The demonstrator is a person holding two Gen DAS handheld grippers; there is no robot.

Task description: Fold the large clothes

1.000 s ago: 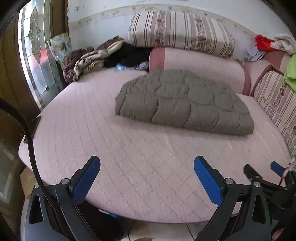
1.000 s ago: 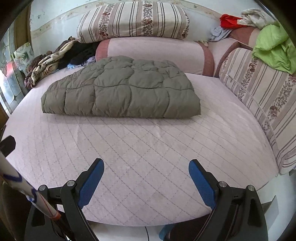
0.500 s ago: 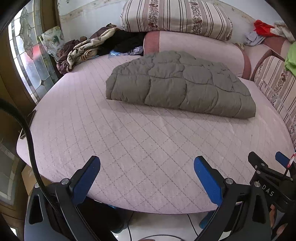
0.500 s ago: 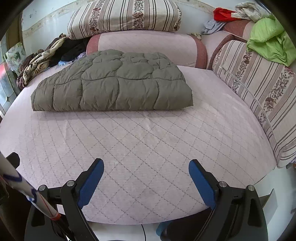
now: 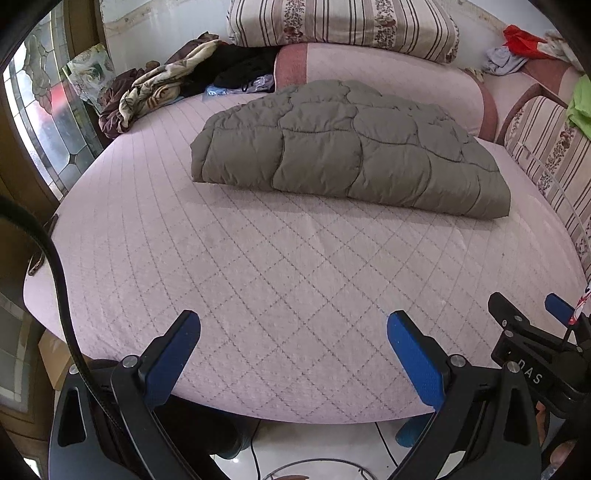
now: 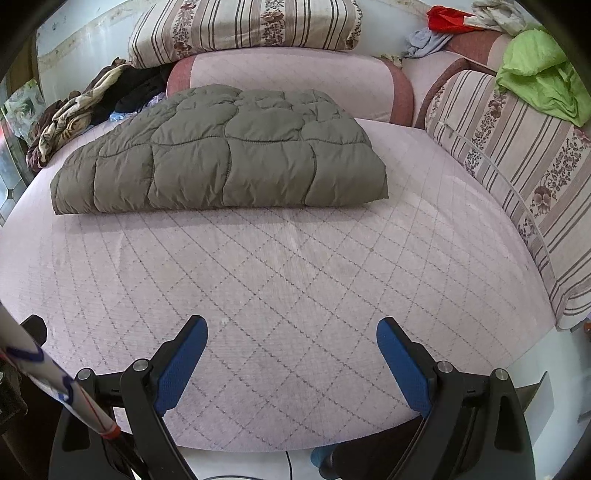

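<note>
Lying folded into a thick rectangle, a grey-brown quilted padded jacket (image 5: 347, 147) rests on a pale pink quilted mattress (image 5: 280, 280) stitched in a diamond pattern, toward the mattress's far edge and well apart from both grippers. Its nearest folded edge runs roughly parallel to the near edge of the mattress. At that near edge, the left gripper (image 5: 293, 354), black with blue finger pads (image 5: 171, 360), hangs with its fingers spread wide and nothing between them. The right gripper (image 6: 291, 363), of the same build, is likewise spread wide and holds nothing; part of it also shows at the right side of the left wrist view. Behind the jacket, a pink bolster cushion (image 6: 288, 79) lines the far edge, with a brown-and-cream striped floral cushion (image 6: 243, 24) stacked on top. A heap of dark and patterned loose clothes (image 5: 177, 88) sits at the far left corner. Over the striped cushion along the right edge lies a bright green cloth (image 6: 541, 72)
</note>
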